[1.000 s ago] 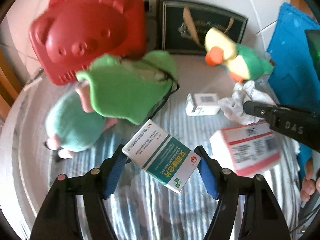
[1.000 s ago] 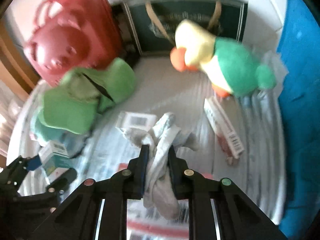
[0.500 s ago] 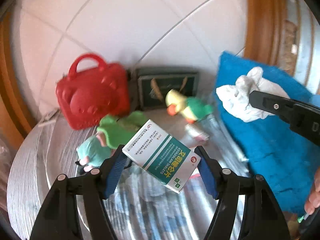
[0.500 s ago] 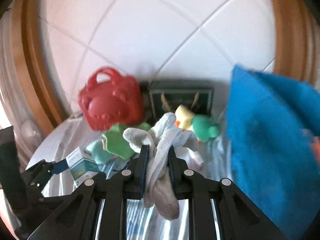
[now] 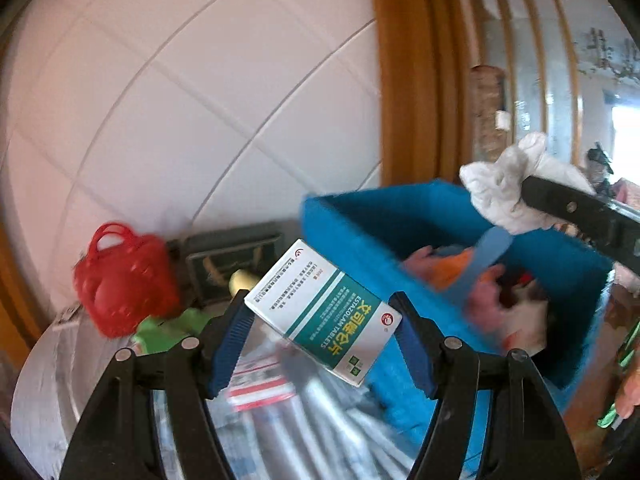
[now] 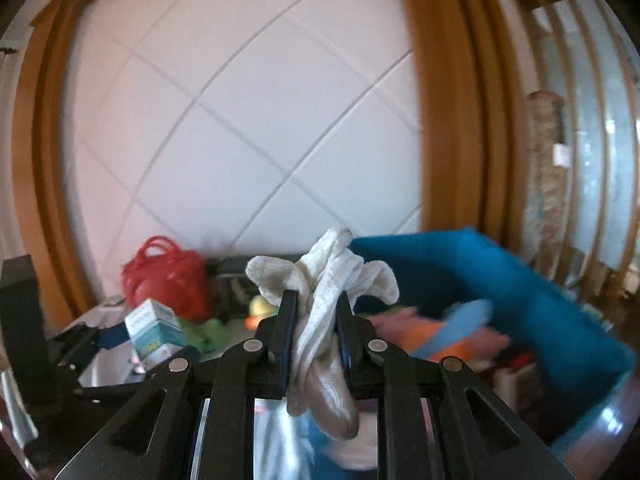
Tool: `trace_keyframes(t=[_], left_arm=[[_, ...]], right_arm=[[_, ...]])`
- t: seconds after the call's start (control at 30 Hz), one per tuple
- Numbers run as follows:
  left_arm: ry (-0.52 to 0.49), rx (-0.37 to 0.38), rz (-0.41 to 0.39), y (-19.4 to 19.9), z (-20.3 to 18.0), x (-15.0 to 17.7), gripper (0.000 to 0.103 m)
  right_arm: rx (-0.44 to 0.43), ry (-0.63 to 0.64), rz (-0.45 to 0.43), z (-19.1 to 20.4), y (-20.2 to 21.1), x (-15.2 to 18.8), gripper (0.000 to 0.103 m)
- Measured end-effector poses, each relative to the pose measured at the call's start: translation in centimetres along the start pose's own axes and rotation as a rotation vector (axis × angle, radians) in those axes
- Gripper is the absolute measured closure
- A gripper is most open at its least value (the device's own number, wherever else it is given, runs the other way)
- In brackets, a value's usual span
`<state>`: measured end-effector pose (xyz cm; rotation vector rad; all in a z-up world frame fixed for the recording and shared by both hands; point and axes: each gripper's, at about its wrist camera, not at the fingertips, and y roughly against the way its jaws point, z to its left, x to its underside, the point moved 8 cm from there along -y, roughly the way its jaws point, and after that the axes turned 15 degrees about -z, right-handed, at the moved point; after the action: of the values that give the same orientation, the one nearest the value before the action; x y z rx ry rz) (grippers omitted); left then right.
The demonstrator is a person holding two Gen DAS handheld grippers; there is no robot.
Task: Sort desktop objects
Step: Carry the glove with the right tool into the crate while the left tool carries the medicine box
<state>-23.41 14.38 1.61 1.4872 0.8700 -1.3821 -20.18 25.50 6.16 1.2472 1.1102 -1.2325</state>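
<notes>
My left gripper [image 5: 322, 316] is shut on a white and teal medicine box [image 5: 324, 312] and holds it in the air, just left of the blue fabric bin [image 5: 400, 216]. My right gripper [image 6: 316, 308] is shut on a crumpled white cloth [image 6: 324, 280], raised beside the bin's [image 6: 520, 280] left rim. The cloth also shows in the left wrist view [image 5: 508, 180] above the bin's far right rim. The left gripper with its box shows at the lower left of the right wrist view [image 6: 154, 326].
The blue bin holds orange, pink and light blue items [image 5: 468, 276]. A red bear-shaped bag [image 5: 124, 276], a dark framed picture [image 5: 232, 260], green plush toys [image 5: 172, 328] and a red-and-white packet [image 5: 260, 388] lie on the table by the tiled wall.
Both grippers have risen from the table and swung right toward the blue bin, each keeping its load. The bin's inside has come into view.
</notes>
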Motion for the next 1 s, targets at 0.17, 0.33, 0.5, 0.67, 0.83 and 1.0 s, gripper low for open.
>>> trace_keyframes(t=[0.17,0.33,0.5,0.67,0.83,1.0], left_arm=[[-0.014,0.039,-0.035,-0.2,-8.6,-2.1,0.034],[-0.034,0.034,-0.023,-1.4,-15.5,-2.3,0.034],[-0.055,0.013,0.027,-3.0,-19.8,-1.5,0.034],[-0.07,-0.01,0.066,-4.7,-21.2,-0.8,0.034],[-0.073,-0.012,0.09,-5.7,-22.5,-0.5,0.034],[-0.081,-0.009,0.104,-6.6,-23.5,-0.1,0.034]], right_arm=[[0.062,0.004,0.0,-8.9,1.8,-0.6,0.085],[0.085,0.018,0.031,-16.2,2.2,0.3,0.085],[0.086,0.023,0.075,-20.9,1.6,1.9,0.085],[0.082,0.008,0.126,-24.1,0.6,4.2,0.085],[0.105,0.029,0.161,-26.1,-0.6,5.7,0.085],[0.108,0.025,0.195,-27.3,-1.4,6.6,0.083]])
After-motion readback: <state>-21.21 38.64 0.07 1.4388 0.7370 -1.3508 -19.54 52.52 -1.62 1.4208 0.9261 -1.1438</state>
